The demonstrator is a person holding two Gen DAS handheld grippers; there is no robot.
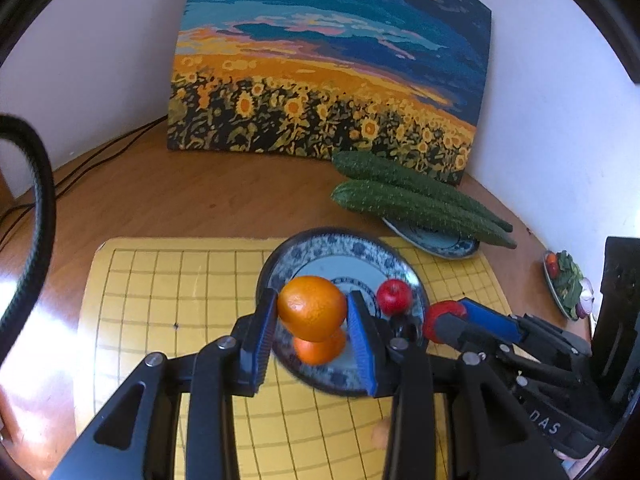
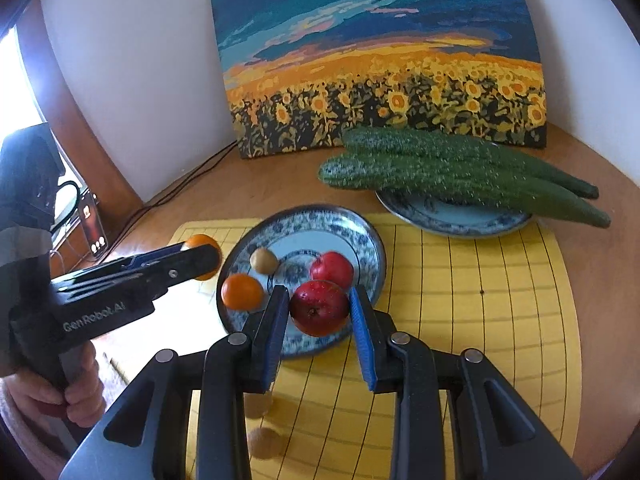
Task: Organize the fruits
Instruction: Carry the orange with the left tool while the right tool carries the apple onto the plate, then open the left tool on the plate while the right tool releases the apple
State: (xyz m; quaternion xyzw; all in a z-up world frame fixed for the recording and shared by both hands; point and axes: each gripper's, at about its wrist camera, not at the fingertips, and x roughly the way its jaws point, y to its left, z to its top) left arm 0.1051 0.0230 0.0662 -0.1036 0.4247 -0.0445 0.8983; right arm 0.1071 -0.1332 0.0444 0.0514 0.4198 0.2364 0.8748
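Observation:
My left gripper (image 1: pixel 313 312) is shut on an orange (image 1: pixel 312 307) and holds it above the near edge of a blue-patterned plate (image 1: pixel 344 248). A second orange (image 1: pixel 319 350) and a red apple (image 1: pixel 394 295) lie on that plate. My right gripper (image 2: pixel 320 312) is shut on a red apple (image 2: pixel 319 312) over the same plate (image 2: pixel 316 224), which holds an orange (image 2: pixel 242 292), a small brown fruit (image 2: pixel 264 261) and another red apple (image 2: pixel 332 269). The left gripper with its orange (image 2: pixel 202 244) shows left of the plate in the right wrist view.
Two cucumbers (image 2: pixel 460 176) lie on a second blue plate (image 2: pixel 452 216) behind, on a yellow grid mat (image 2: pixel 480 300). A sunflower painting (image 2: pixel 380 60) leans on the wall. Two small brown fruits (image 2: pixel 264 442) lie on the mat near me. A salad dish (image 1: pixel 568 284) sits far right.

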